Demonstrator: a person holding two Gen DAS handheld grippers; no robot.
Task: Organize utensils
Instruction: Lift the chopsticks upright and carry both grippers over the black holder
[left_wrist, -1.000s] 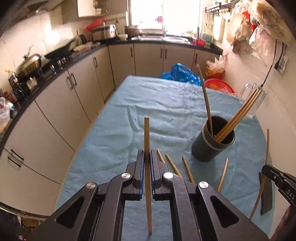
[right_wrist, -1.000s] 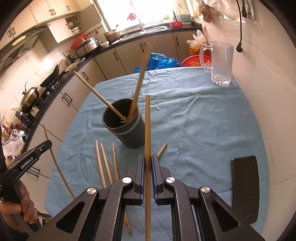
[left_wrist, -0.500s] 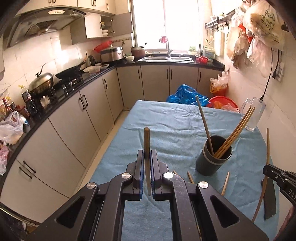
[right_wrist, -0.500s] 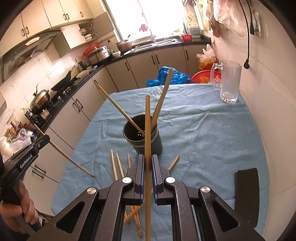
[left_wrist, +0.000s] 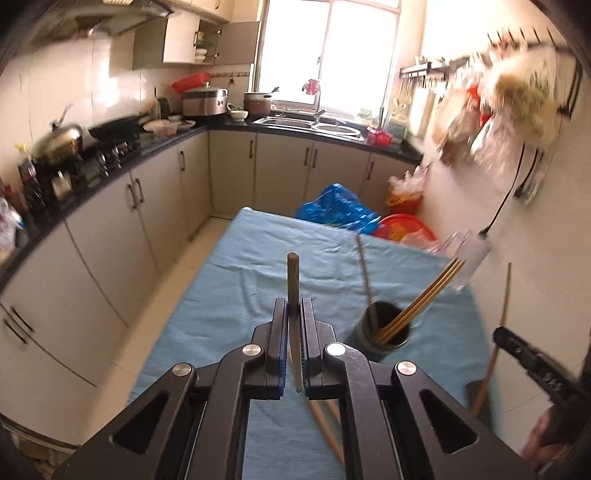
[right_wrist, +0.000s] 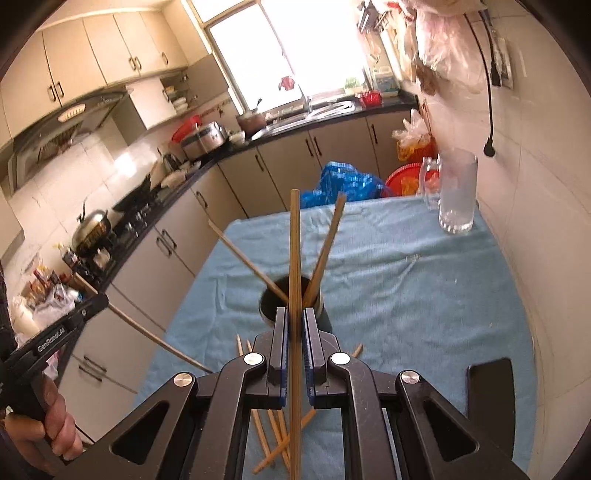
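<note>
Dark cylindrical holder (right_wrist: 295, 306): stands upright on the table (right_wrist: 424, 295), which is covered by a blue cloth, toward the middle of the table and nearer its left edge than the wall side. Contents: several wooden chopsticks (right_wrist: 325, 251) leaning outward over the rim, one (right_wrist: 247, 260) slanting toward the left edge, the others toward the far right; the exact count cannot be told.

Glass mug (right_wrist: 456, 192): upright at the far right corner of the table, beside the wall. It looks empty.

Loose chopsticks (right_wrist: 273, 435): a crossed heap lying on the cloth at the near edge, just in front of the holder, partly hidden by the right gripper's frame.

Dark flat object (right_wrist: 491, 402): lies at the near right edge of the table; what it is cannot be told.

Left gripper (left_wrist: 294, 317): fingers clenched on one chopstick (left_wrist: 293, 280), which stands nearly upright between the pads, its blunt end above the fingertips and its thin end below them, clear of the cloth.

Right gripper (right_wrist: 294, 325): fingers clenched on a second chopstick (right_wrist: 294, 240), held upright, running well above and below the pads, and overlapping the holder in this view.
</note>
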